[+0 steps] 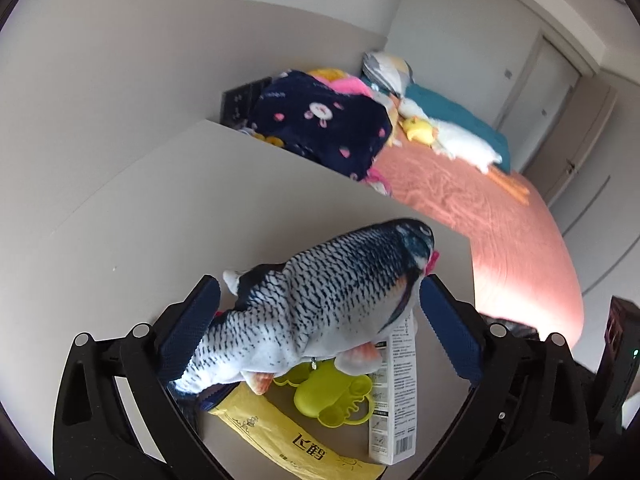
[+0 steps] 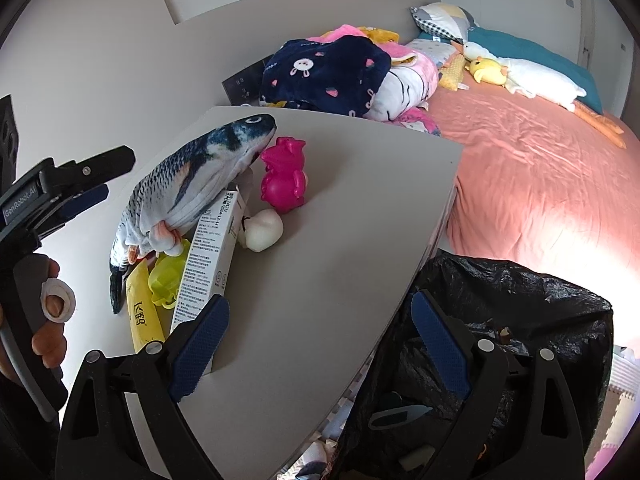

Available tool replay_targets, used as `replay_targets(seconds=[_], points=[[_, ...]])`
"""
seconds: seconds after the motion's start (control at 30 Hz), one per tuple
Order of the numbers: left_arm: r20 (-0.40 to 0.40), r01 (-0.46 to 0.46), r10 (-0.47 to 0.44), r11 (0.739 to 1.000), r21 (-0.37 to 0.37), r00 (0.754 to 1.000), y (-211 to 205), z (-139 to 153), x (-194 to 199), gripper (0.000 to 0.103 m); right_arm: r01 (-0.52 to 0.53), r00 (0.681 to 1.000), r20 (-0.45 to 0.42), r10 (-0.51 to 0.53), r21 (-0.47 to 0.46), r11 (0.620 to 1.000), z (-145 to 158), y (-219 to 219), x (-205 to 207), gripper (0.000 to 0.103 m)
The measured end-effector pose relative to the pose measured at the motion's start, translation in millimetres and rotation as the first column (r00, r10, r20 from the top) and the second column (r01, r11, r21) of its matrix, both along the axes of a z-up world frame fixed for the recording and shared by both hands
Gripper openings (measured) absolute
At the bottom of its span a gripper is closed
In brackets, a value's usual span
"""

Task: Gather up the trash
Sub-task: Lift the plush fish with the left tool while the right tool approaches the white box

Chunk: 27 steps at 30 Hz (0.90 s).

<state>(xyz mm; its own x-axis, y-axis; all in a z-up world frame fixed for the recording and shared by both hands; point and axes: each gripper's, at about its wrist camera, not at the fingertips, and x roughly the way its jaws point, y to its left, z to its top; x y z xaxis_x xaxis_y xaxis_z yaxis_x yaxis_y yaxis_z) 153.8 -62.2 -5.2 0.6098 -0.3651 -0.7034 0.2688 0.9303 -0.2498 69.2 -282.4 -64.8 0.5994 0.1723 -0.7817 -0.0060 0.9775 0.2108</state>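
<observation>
Between the left gripper's (image 1: 320,308) fingers (spread wide): plush fish (image 1: 320,300).

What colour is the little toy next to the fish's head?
Bright pink toy, clearest in the right wrist view.

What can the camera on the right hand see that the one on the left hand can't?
Only the right view shows the black trash bag, the pink toy, the white ball and a hand holding the left tongs. Only the left view shows a small dark box with a green light. Both show the plush fish, white carton, yellow packet, table and bed.
</observation>
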Motion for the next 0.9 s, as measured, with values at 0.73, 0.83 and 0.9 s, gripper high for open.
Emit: replay_targets(seconds=[0.73,0.83,0.9], points=[[-0.117,0.144,-0.138,0.989,0.044,0.984,-22,-43,34,0.061,0.015,1.0,-0.026,-0.016,-0.015,1.0,-8,-1,4,0.092],[-0.103,0.107,-0.105,0.994,0.007,0.989,-12,-40,33,0.038,0.002,1.0,-0.024,-0.002,-0.019,1.0,-8,3,5,0.092],[-0.095,0.087,-0.088,0.996,-0.015,0.992,-5,-37,32,0.028,-0.009,1.0,-0.019,0.009,-0.021,1.0,-6,7,6,0.092]])
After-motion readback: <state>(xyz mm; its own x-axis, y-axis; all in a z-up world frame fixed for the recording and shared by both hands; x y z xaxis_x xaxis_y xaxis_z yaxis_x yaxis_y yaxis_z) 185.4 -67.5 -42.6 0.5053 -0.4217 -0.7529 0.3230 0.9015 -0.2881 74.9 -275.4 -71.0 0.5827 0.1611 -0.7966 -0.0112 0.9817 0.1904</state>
